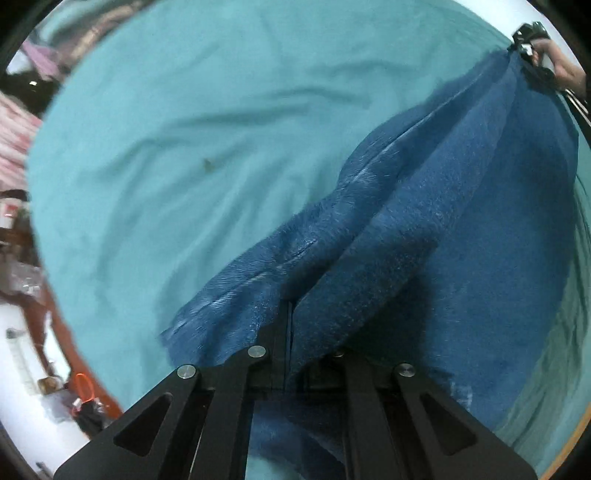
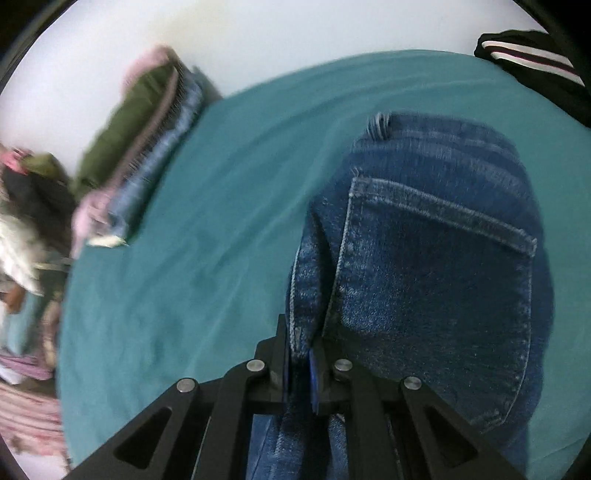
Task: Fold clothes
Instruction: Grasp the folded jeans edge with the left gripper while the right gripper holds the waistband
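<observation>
writing: none readable in either view; the jeans (image 2: 436,266) show only a stitched back pocket (image 2: 443,280) and a belt loop (image 2: 378,125)
left gripper (image 1: 290,332): jaws closed tight on a fold of the denim, cloth bunched on both sides of them
right gripper (image 2: 299,354): jaws closed on a seamed edge of the jeans just left of the pocket; blue pads pinch it
jeans: held up between the two grippers, draping onto the teal sheet (image 1: 184,166); in the left view the cloth runs up to the right gripper and the hand (image 1: 569,72) on it at top right
edges: sheet bare and wrinkled to the left of the jeans in both views; the sheet's far edge meets a white wall (image 2: 295,33)
stack (image 2: 147,147): folded clothes, olive, pink and denim, at the sheet's far left edge, well apart from the jeans
dark garment (image 2: 535,55): striped, at the far right corner
room: blurred clutter past the bed's left side, white floor, orange loop (image 1: 83,386)
</observation>
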The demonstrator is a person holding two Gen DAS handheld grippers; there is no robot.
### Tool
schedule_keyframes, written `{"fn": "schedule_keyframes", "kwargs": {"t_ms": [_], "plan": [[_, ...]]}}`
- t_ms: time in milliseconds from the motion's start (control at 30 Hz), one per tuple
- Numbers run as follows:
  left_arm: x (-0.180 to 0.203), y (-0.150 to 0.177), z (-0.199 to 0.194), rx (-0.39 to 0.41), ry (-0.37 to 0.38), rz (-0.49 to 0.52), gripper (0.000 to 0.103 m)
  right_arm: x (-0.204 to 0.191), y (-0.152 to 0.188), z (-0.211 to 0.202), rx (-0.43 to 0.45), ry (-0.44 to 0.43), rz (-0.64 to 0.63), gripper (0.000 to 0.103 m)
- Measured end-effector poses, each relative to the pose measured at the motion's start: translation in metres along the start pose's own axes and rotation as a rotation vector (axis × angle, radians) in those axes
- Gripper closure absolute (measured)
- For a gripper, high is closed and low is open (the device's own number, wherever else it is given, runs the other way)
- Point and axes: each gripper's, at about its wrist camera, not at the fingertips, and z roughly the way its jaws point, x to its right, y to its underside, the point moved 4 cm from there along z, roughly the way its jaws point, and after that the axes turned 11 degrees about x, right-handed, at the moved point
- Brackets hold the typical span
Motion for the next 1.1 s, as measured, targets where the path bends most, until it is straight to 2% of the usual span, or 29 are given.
{"fn": "schedule_keyframes", "kwargs": {"t_ms": [133, 167, 200, 233, 267, 300, 333, 367, 433, 500, 533, 567, 633, 700, 767, 833, 900, 967, 1033, 1100], "plan": [[-0.004, 0.000, 0.013, -0.024, 0.071, -0.011, 0.095, -0.007, 0.011, 0.036, -0.009, 0.094, -0.019, 0.097], [-0.005, 0.001, 0.010, -0.025, 0.074, -0.006, 0.093, -0.009, 0.012, 0.042, -0.014, 0.113, -0.028, 0.095], [-0.007, 0.001, 0.004, -0.018, 0.061, 0.004, 0.088, -0.012, 0.013, 0.046, -0.029, 0.133, -0.038, 0.086], [-0.008, 0.002, -0.003, -0.010, 0.047, 0.015, 0.074, -0.015, 0.014, 0.049, -0.043, 0.150, -0.049, 0.078], [-0.010, 0.003, -0.009, 0.001, 0.026, 0.032, 0.050, -0.022, 0.012, 0.047, -0.052, 0.145, -0.063, 0.057], [-0.011, 0.005, -0.016, 0.017, -0.004, 0.060, 0.043, -0.035, 0.010, 0.041, -0.061, 0.129, -0.098, 0.044], [-0.013, 0.008, -0.024, 0.030, -0.028, 0.084, 0.026, -0.048, 0.008, 0.035, -0.070, 0.112, -0.133, 0.044], [-0.016, 0.010, -0.031, 0.037, -0.051, 0.097, 0.016, -0.064, 0.007, 0.022, -0.070, 0.086, -0.183, 0.044], [-0.024, 0.018, -0.044, 0.038, -0.077, 0.118, 0.008, -0.098, 0.008, -0.020, -0.015, 0.034, -0.334, 0.043], [-0.037, 0.024, -0.054, 0.019, -0.122, 0.124, 0.008, -0.123, 0.026, -0.079, 0.046, -0.031, -0.425, 0.035], [-0.048, 0.026, -0.060, 0.008, -0.147, 0.113, 0.008, -0.127, 0.042, -0.105, 0.050, -0.067, -0.441, 0.032], [-0.061, 0.027, -0.068, 0.003, -0.163, 0.081, 0.008, -0.130, 0.060, -0.132, 0.051, -0.107, -0.456, 0.030], [-0.082, 0.025, -0.083, 0.027, -0.136, 0.014, 0.008, -0.128, 0.122, -0.188, -0.004, -0.214, -0.468, 0.029], [-0.092, 0.020, -0.086, 0.052, -0.129, 0.010, 0.008, -0.114, 0.191, -0.232, -0.081, -0.281, -0.465, 0.029], [-0.094, 0.013, -0.082, 0.077, -0.125, 0.044, 0.008, -0.090, 0.264, -0.266, -0.156, -0.275, -0.467, 0.029], [-0.081, 0.007, -0.074, 0.123, -0.079, 0.131, 0.008, -0.057, 0.345, -0.297, -0.251, -0.220, -0.451, 0.029], [-0.068, 0.000, -0.057, 0.159, -0.050, 0.241, 0.008, -0.025, 0.411, -0.324, -0.345, -0.211, -0.325, 0.029], [-0.056, -0.007, -0.037, 0.158, 0.034, 0.312, 0.008, 0.010, 0.476, -0.351, -0.437, -0.215, -0.168, 0.029], [-0.049, -0.015, -0.017, 0.145, 0.146, 0.347, 0.008, 0.034, 0.527, -0.372, -0.469, -0.229, 0.006, 0.029], [-0.042, -0.021, 0.006, 0.071, 0.334, 0.329, 0.008, 0.047, 0.568, -0.386, -0.487, -0.257, 0.140, 0.029]]}}
